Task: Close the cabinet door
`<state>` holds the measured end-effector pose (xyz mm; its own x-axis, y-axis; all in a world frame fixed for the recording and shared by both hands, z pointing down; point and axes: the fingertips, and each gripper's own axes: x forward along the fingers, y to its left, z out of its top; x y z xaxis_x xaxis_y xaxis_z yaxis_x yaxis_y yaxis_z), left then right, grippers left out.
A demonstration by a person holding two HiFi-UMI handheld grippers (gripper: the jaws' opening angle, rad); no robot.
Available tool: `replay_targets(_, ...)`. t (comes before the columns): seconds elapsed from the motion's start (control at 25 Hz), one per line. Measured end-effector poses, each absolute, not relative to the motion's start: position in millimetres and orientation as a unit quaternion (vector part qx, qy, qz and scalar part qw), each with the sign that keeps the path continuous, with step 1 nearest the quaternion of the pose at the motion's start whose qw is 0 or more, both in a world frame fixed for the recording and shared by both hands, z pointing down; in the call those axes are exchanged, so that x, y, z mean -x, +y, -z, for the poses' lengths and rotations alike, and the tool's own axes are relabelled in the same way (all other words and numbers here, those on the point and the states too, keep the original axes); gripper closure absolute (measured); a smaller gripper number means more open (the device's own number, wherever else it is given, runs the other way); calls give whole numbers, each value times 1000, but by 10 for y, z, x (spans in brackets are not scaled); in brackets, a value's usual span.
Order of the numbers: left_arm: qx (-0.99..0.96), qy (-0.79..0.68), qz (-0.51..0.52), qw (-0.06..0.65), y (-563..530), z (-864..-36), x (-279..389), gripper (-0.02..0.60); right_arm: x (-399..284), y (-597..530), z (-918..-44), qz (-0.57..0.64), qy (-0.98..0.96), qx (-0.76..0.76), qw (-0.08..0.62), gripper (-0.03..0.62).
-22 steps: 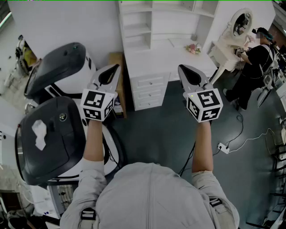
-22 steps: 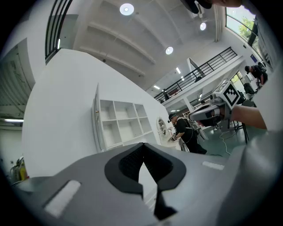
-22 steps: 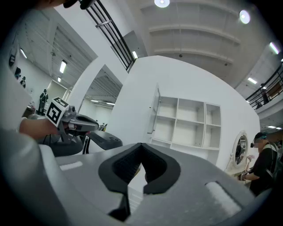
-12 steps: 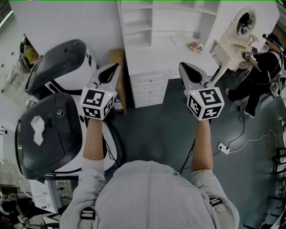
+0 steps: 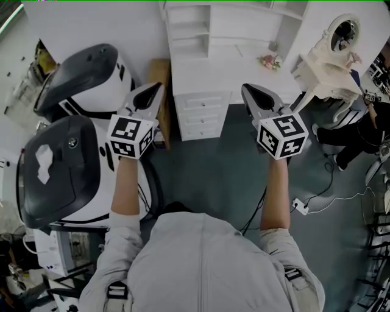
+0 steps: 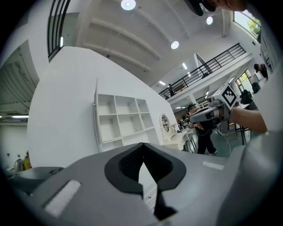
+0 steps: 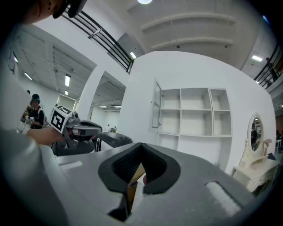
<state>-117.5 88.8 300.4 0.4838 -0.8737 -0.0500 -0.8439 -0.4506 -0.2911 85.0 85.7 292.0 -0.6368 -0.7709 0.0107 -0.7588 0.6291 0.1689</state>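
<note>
Head view: even, soft overhead light; colours washed out, greyish. White shelf unit (image 5: 201, 36) & wall (image 5: 91, 24) nearly blown out, little detail. Floor (image 5: 219, 177) dark, only faint soft shadows. Strong barrel distortion twd edges, thin green line along top edge. Focus OK throughout.

Both gripper views: fisheye, black vignette in corners, straight lines bowed. Round ceiling lamps (image 6: 128, 4) flare white in left gripper view. One more lamp (image 7: 145, 1) glares at top of right gripper view, plus strip lights (image 7: 67, 80) at its left. Left gripper (image 6: 142, 148) & right gripper (image 7: 140, 148) fill the fg, soft & out of focus; bg crisper.
</note>
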Motion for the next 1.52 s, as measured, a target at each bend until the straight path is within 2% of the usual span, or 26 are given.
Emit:
replay_targets(0.52, 855, 498, 59, 131, 82, -3207, 1202, 565, -818, 111, -3089, 72, -898, -430, 51, 592)
replay_targets(1.0, 858, 492, 47, 139, -1533, -2949, 1625, 565, -401, -1346, -2794, 89, -895, -434, 54, 592)
replay_targets(1.44, 860, 493, 24, 129, -2548, -2831, 2031, 564, -3, -2341, -2709, 90, -893, -437, 56, 592)
replay_targets(1.52, 865, 487, 13, 120, -2682, -2811, 2080, 538, 28, -2477, -2690, 91, -889, -445, 51, 592)
